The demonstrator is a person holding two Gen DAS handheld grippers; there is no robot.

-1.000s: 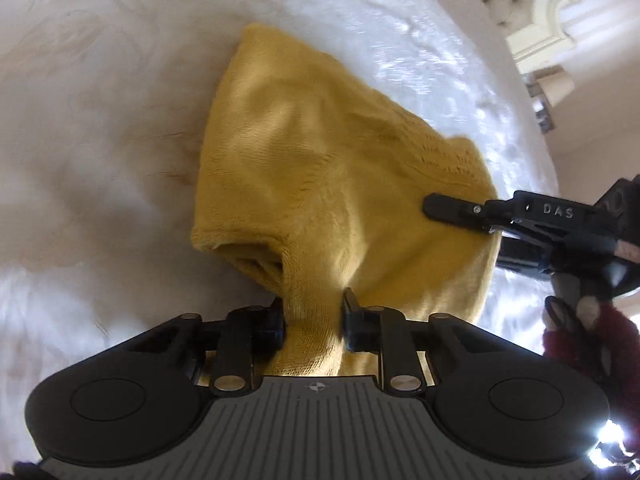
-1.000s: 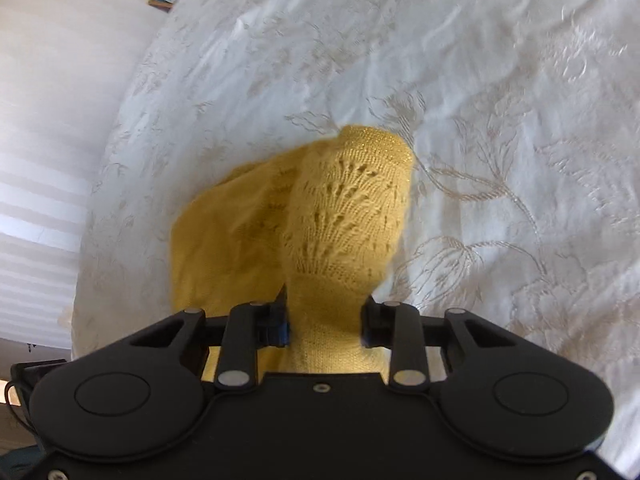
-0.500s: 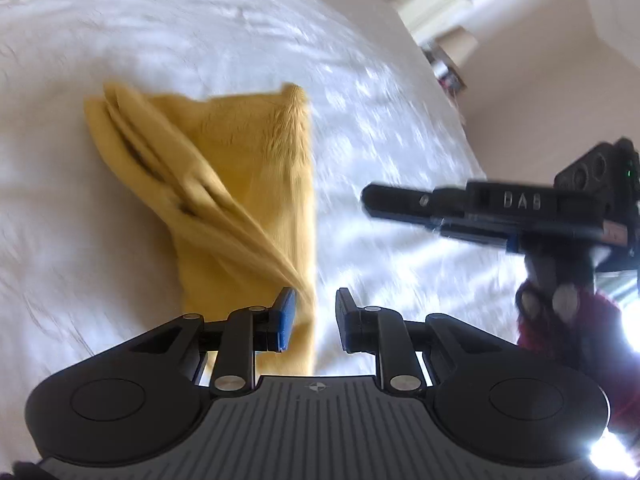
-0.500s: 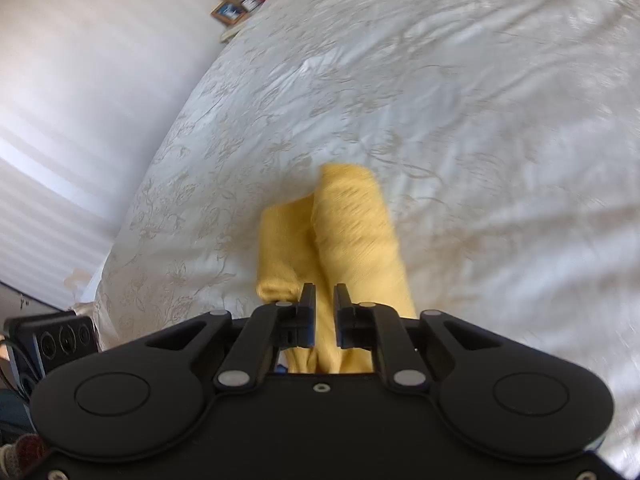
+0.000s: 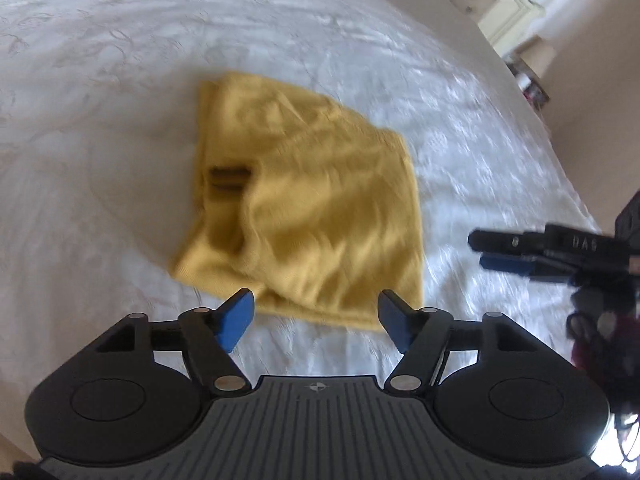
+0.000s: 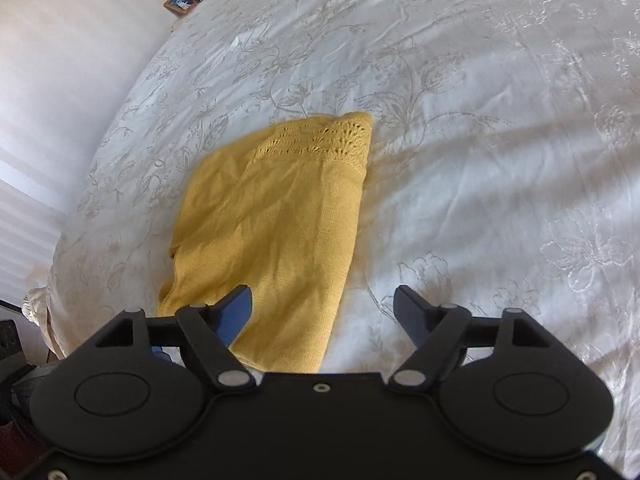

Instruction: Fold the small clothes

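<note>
While both jaws just opened | left gripper (image 5: 316,312); right gripper (image 6: 323,307) released | yellow knit (image 6: 272,216) seemingly flat on bedspread (image 6: 480,160)

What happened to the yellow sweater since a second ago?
Both grippers let go. The left gripper and right gripper, shut on the yellow sweater before, have just been opening and now hold nothing. The sweater, then lifted and bunched, now lies folded flat. The white bedspread stayed the same.
</note>
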